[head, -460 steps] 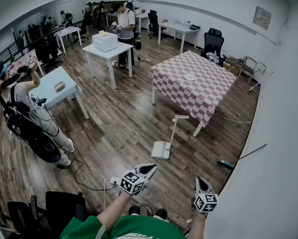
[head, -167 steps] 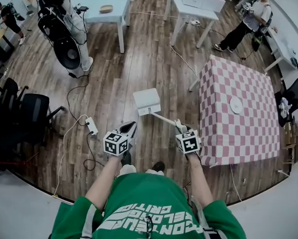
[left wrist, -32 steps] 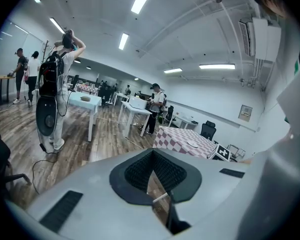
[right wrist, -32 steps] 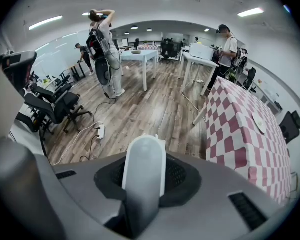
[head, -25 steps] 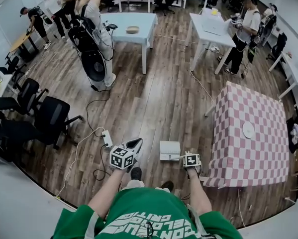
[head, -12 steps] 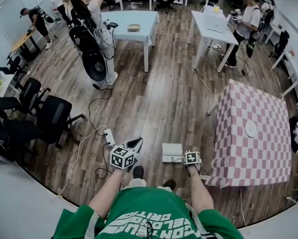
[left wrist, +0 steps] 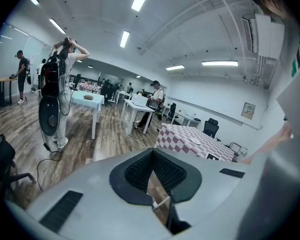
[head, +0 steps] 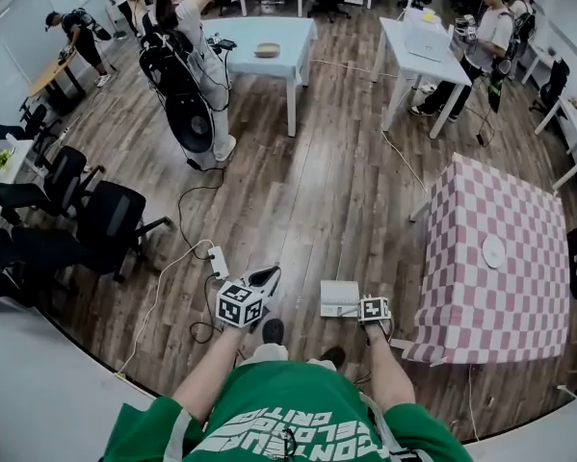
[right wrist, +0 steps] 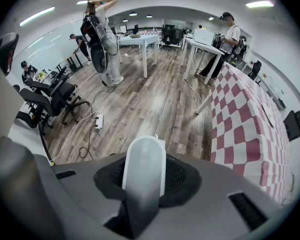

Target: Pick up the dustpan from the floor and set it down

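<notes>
The white dustpan (head: 338, 297) hangs low over the wood floor just ahead of my feet, its long white handle (right wrist: 144, 171) running up between the pads of my right gripper (head: 372, 309). That gripper points steeply down and is shut on the handle. Whether the pan touches the floor I cannot tell. In the right gripper view the handle fills the jaws and hides most of the pan. To the left of the pan, my left gripper (head: 267, 277) is held out with its pads (left wrist: 139, 171) together and nothing in them.
A table with a pink-and-white checked cloth (head: 500, 258) stands close on the right of the dustpan. A power strip with cables (head: 217, 262) lies on the floor to the left. Office chairs (head: 115, 221) stand further left. People and white tables (head: 418, 46) are at the far end.
My right gripper has sunk a little toward the floor with the dustpan in it. The left gripper has kept still.
</notes>
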The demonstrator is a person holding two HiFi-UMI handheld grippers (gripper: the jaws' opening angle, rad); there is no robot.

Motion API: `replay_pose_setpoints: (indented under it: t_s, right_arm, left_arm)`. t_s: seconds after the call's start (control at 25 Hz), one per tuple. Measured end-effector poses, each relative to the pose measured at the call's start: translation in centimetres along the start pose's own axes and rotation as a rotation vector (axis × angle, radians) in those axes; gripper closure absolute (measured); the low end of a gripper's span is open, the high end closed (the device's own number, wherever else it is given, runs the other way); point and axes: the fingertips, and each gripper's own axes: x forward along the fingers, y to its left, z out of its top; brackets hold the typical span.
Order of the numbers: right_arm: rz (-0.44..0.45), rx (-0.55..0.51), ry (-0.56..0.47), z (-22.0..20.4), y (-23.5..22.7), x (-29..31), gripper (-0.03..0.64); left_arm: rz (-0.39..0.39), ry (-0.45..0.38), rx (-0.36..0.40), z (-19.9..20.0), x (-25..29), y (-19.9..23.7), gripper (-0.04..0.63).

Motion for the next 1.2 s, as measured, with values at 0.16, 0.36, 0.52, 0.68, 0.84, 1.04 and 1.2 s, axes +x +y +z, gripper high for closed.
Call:
replay_pose_setpoints:
  t_s: [0.16, 0.36, 0.52, 0.68, 0.84, 1.04, 1.2]
  right_arm:
    - [0.003, 0.01, 0.011, -0.5, 0.3, 0.9, 0.509]
    - [0.01, 0.005, 0.018, -1.1, 0.8, 1.5, 0.509]
    - [-0.002, 0.005, 0.023, -1.2, 0.9, 1.6, 0.509]
    - [-0.031, -0.006, 0.039, -1.0, 0.2, 1.3, 0.509]
    - [0.024, 0.009, 0.034, -1.0, 1.0, 1.5, 0.509]
    - [0.06, 0.022, 0.041, -1.1, 1.7, 1.2, 0.449]
    - [0.068, 0.042, 0.03, -1.0, 1.5, 0.7, 0.42]
  left_arm:
    - [-0.003, 0.007, 0.006, 0.0, 0.0, 0.3, 0.592]
    - [-0.007, 0.014, 0.006, -0.1, 0.1, 0.4, 0.592]
    - [-0.009, 0.021, 0.007, -0.2, 0.0, 0.6, 0.592]
    - [-0.011, 0.022, 0.001, -0.5, 0.3, 0.4, 0.592]
    - [-0.02, 0.02, -0.005, -0.6, 0.6, -0.1, 0.592]
    - [-0.027, 0.018, -0.009, -0.5, 0.7, 0.0, 0.592]
    - [-0.038, 0.013, -0.014, -0.5, 1.0, -0.2, 0.592]
